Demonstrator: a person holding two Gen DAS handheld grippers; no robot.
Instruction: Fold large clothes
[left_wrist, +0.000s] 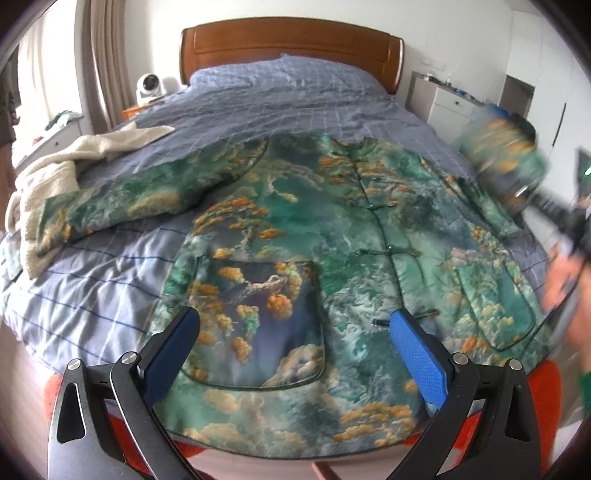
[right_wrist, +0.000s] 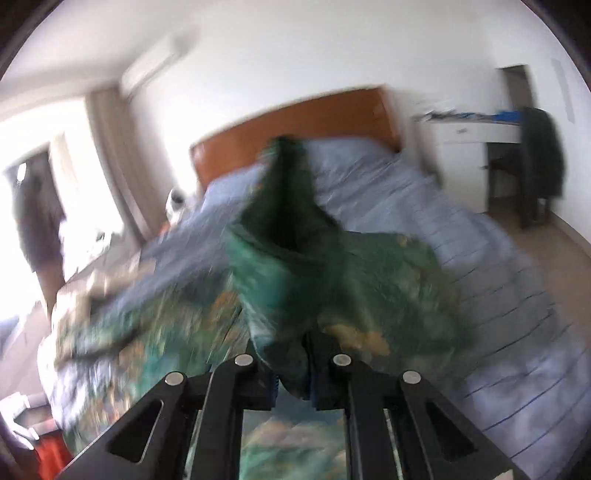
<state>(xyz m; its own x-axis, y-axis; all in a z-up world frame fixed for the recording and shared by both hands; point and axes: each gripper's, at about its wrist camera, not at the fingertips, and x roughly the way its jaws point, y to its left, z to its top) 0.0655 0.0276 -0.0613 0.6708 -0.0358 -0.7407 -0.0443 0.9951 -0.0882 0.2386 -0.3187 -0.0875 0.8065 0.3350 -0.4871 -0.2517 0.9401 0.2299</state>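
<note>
A green jacket (left_wrist: 332, 236) printed with orange trees and clouds lies face up on the bed, buttons closed, its left sleeve (left_wrist: 140, 192) stretched out to the left. My left gripper (left_wrist: 291, 325) is open and empty, hovering over the jacket's lower front by the left pocket (left_wrist: 258, 325). My right gripper (right_wrist: 291, 369) is shut on the jacket's right sleeve (right_wrist: 288, 236) and holds it lifted above the bed. In the left wrist view that raised sleeve (left_wrist: 502, 155) is blurred at the far right.
The bed (left_wrist: 110, 273) has a blue checked cover and a wooden headboard (left_wrist: 291, 44). A cream towel or garment (left_wrist: 62, 166) lies at the bed's left side. A white nightstand (left_wrist: 450, 103) stands at the right, a small white device (left_wrist: 147, 86) at the left.
</note>
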